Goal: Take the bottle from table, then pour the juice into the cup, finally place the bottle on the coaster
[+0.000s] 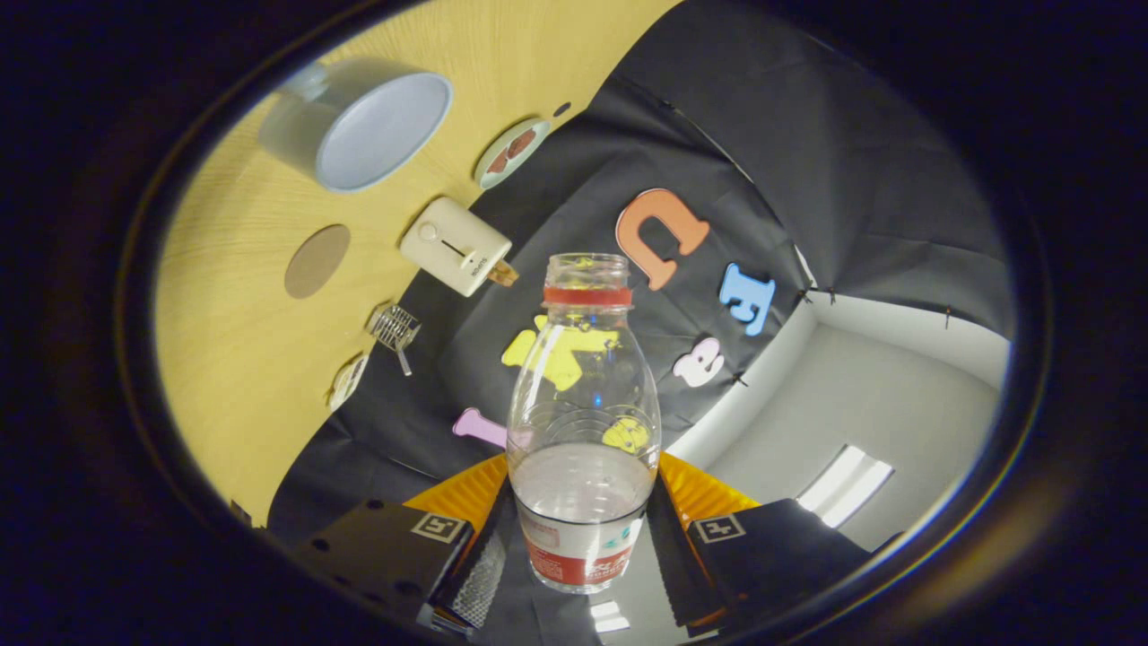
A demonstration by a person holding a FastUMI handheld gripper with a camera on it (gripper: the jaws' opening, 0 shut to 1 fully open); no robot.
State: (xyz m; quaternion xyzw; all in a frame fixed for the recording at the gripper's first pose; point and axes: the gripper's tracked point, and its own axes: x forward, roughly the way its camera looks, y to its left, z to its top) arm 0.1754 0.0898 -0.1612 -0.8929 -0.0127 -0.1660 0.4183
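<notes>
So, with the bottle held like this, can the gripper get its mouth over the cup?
Probably yes: the fingers clamp the uncapped bottle, and nothing stands between it and the cup on the table.

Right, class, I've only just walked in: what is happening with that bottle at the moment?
A hand-held claw is shut on a clear bottle, one finger on each side near its label. The bottle has no cap and holds some pale liquid low down. It is lifted and tilted relative to the wooden table, where a pale blue cup and a round brown coaster sit apart beyond the fingers. No liquid is leaving the bottle's mouth.
</notes>
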